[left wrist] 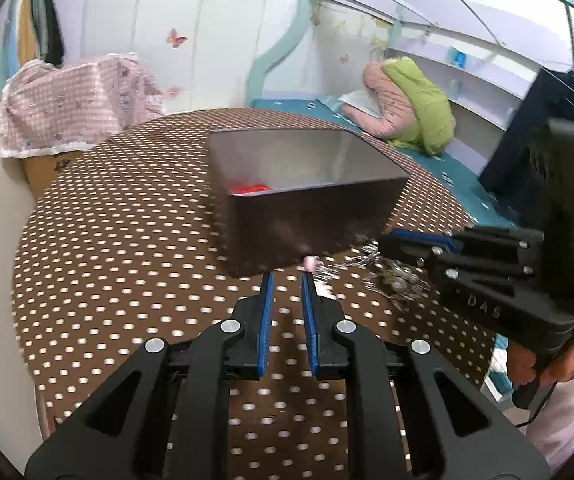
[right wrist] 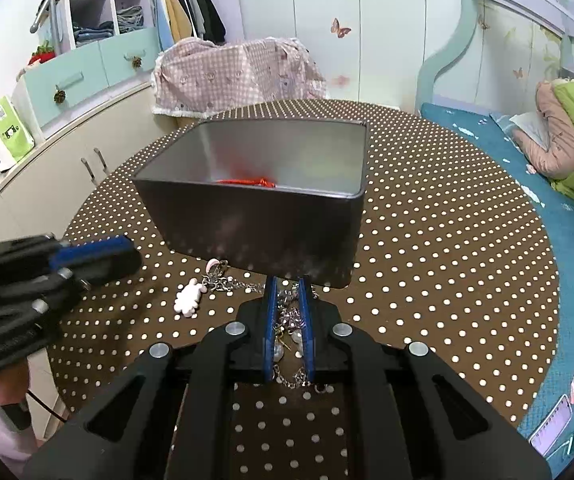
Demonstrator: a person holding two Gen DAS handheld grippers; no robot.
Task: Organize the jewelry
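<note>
A dark metal box (left wrist: 307,220) (right wrist: 263,232) stands open on the brown polka-dot table (left wrist: 127,240) with a red string piece (right wrist: 255,181) inside. A tangle of silver chains (right wrist: 287,320) (left wrist: 391,280) lies just in front of the box. My right gripper (right wrist: 288,280) (left wrist: 387,248) points down into it, with its blue pads shut on the chain links. A white charm (right wrist: 189,300) and a pink bead (left wrist: 311,263) lie at the tangle's left end. My left gripper (left wrist: 287,276) (right wrist: 127,252) hovers beside the bead, shut with nothing between its pads.
A bed with a teal sheet (right wrist: 527,168) runs along the table's right side, bearing a pink and green quilt (right wrist: 567,144) and a phone (right wrist: 555,424). A box under pink checked cloth (right wrist: 239,72) stands behind the table. White cabinets (right wrist: 67,168) are at the left.
</note>
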